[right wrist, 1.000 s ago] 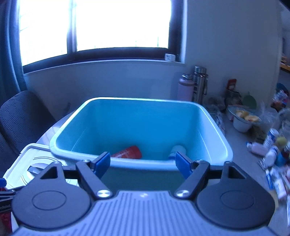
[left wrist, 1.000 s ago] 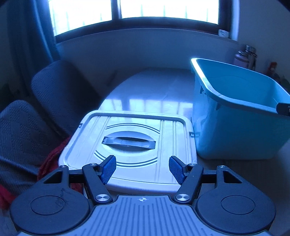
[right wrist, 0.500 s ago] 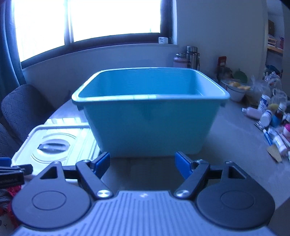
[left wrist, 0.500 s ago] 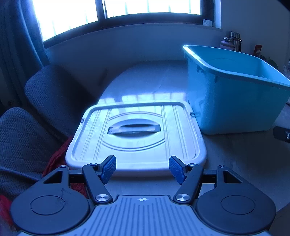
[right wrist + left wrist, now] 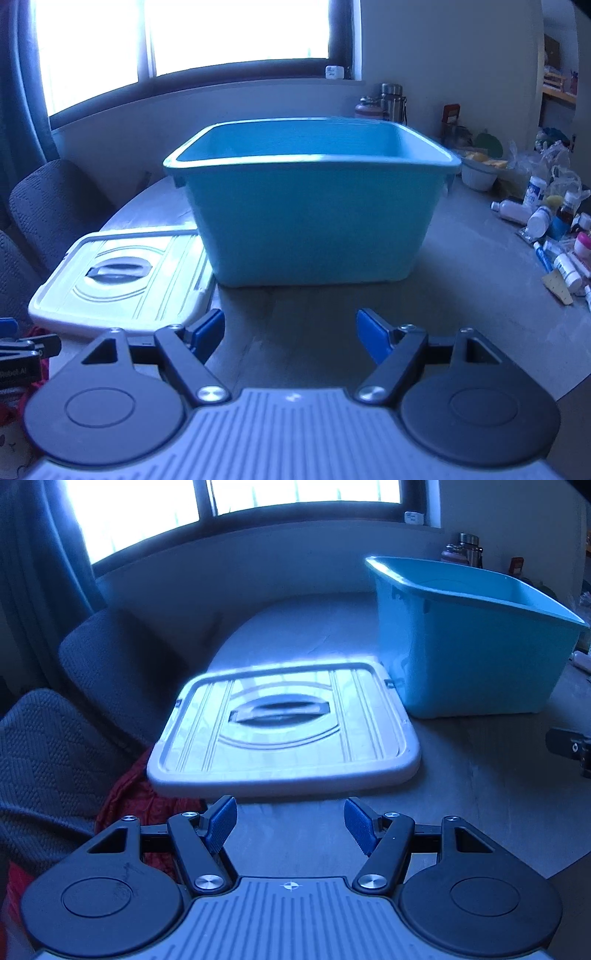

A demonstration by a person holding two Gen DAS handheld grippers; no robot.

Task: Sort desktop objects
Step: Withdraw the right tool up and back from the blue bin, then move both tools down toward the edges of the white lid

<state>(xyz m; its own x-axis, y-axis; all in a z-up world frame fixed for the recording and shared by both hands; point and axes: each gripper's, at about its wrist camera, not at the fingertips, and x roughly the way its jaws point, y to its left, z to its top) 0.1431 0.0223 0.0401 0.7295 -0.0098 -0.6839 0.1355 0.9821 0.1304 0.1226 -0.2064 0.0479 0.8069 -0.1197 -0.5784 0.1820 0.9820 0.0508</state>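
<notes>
1. The left tongs (image 5: 290, 825) stand apart with nothing between the blue pads (image 5: 221, 823). They sit low over the grey surface (image 5: 480, 794), just short of the near edge of the lid (image 5: 284, 731).
2. The right tongs (image 5: 290, 334) are likewise spread wide and empty, their pads (image 5: 373, 334) over bare surface (image 5: 461, 295) in front of the bin (image 5: 314, 218).
3. The lid lies flat on the surface, handle side up, with a dark recessed grip (image 5: 280, 710) in its middle. In the right view it (image 5: 122, 280) lies left of the bin, its far right corner touching or nearly touching the bin's base.
4. The bin (image 5: 472, 646) is a teal open tub standing upright, right of the lid in the left view. From this low angle its inside floor is hidden, so its contents cannot be told.
5. A black part of the right tool (image 5: 570, 747) shows at the right edge of the left view; a bit of the left tool (image 5: 26, 347) shows at the left edge of the right view.
6. Small bottles and tubes (image 5: 554, 236) lie scattered on the surface well right of the bin, with a white bowl (image 5: 478, 173) further back.
7. Two flasks (image 5: 384, 101) stand behind the bin by the wall.
8. Dark chairs (image 5: 110, 672) stand left of the surface, with red cloth (image 5: 136, 805) beside the lid's near left corner.
9. A bright window (image 5: 236, 33) fills the back wall.
</notes>
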